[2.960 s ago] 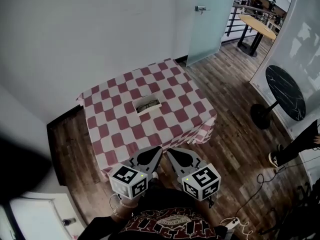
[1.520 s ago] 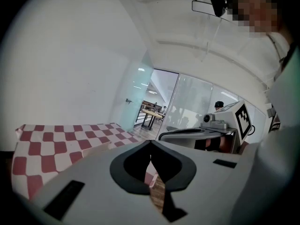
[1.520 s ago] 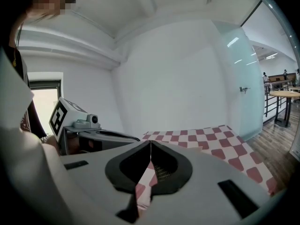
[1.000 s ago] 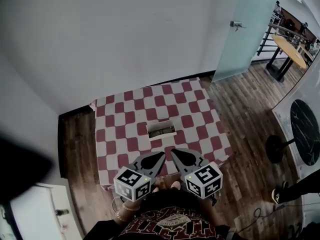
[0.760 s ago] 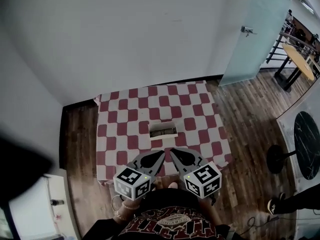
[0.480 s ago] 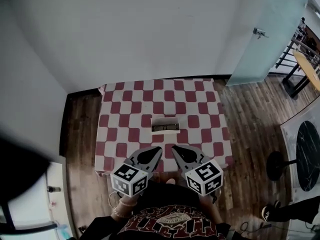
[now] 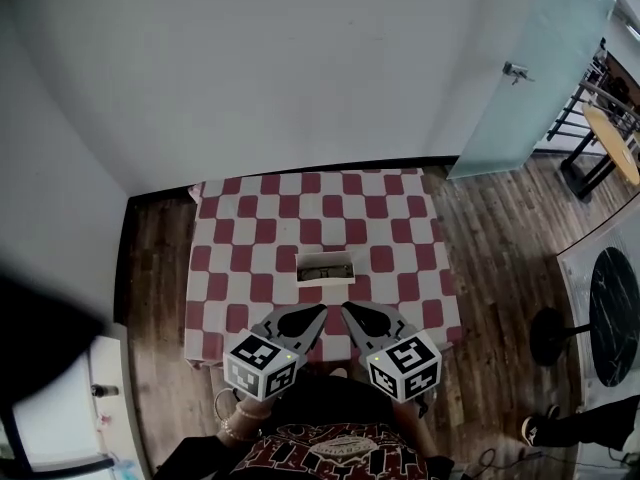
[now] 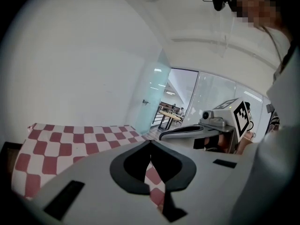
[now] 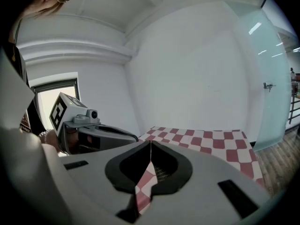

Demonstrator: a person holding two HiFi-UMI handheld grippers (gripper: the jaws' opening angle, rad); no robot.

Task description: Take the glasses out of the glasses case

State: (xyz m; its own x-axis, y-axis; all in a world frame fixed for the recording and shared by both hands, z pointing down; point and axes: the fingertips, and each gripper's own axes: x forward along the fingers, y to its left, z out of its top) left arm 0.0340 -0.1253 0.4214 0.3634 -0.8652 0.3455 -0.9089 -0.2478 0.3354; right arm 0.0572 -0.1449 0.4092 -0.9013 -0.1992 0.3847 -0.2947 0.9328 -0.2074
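An open glasses case (image 7: 325,266) lies in the middle of a table covered with a red-and-white checked cloth (image 7: 250,258); something dark lies inside it, too small to make out. Both grippers are held close to the person's body at the table's near edge, short of the case. My left gripper (image 7: 322,310) is shut with nothing in it, its tips meeting (image 8: 150,141). My right gripper (image 7: 346,309) is shut and empty too (image 9: 150,142). Each gripper view shows the other gripper beside it: the right gripper (image 8: 220,121) and the left gripper (image 9: 89,130).
A white wall stands right behind the table. A frosted glass door (image 7: 535,78) is at the right, with a round black table (image 7: 612,313) and a wooden table (image 7: 620,143) beyond. A white cabinet (image 7: 50,408) stands lower left. The floor (image 7: 490,268) is wood.
The view has swung round, so the table now sits square and centred in front of the person. Both grippers stay shut, side by side, near the body.
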